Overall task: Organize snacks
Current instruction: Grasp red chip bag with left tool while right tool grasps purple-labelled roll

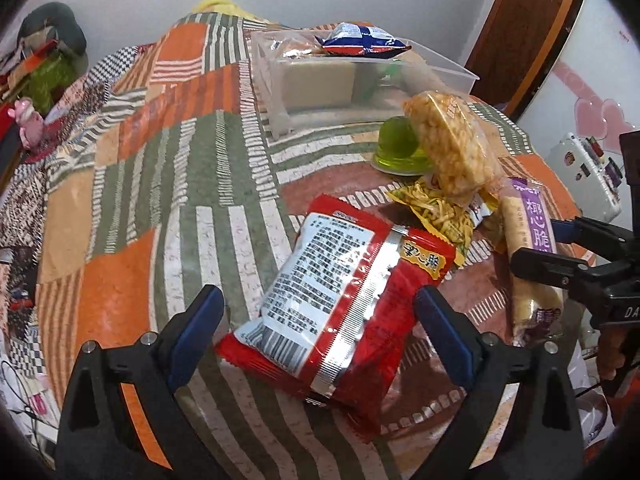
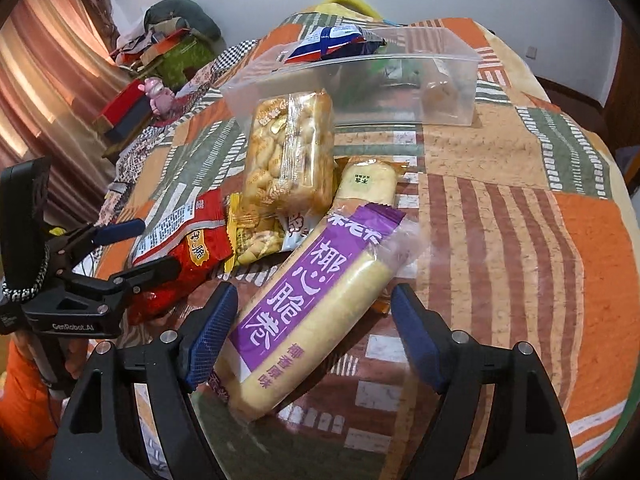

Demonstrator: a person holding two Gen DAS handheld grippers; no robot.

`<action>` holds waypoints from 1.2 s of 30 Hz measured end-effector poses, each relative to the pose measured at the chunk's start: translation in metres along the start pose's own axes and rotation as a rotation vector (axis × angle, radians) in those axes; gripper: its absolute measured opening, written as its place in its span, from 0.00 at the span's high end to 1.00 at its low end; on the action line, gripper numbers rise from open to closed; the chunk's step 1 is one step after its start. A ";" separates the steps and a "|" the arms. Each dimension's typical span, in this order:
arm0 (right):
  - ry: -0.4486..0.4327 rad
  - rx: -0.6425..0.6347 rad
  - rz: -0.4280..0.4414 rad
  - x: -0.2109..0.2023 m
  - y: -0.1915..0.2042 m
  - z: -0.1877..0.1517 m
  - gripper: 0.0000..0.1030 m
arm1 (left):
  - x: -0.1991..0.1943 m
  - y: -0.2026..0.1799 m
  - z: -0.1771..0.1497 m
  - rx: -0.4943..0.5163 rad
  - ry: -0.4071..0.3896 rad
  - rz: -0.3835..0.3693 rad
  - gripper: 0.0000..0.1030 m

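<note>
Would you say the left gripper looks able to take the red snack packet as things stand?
Probably yes: the left gripper is open, its fingers either side of the red snack packet, nothing lying on top of it.

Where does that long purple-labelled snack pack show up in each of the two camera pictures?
Left wrist view: the purple-labelled pack lies at the far right, beside the red packet, partly behind the right gripper.
Right wrist view: the pack fills the lower centre, lying between the open fingers of the right gripper.
Shared landmark: the clear plastic bin at the back of the table.
</note>
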State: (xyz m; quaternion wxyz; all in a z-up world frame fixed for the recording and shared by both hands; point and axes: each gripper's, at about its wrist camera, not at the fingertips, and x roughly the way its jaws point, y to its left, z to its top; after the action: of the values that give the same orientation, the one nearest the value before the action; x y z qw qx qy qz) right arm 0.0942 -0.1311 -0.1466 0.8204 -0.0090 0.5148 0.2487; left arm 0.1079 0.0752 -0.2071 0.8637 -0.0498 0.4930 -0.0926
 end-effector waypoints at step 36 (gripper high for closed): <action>-0.132 -0.016 -0.155 -0.035 -0.057 0.024 0.79 | -0.007 0.010 0.043 -0.074 -0.142 0.092 0.36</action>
State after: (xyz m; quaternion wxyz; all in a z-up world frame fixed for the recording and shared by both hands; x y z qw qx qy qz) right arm 0.1265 -0.1885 -0.1194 0.8693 -0.0391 0.4552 0.1884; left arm 0.1430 0.0858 -0.1811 0.8973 -0.0654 0.4354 -0.0306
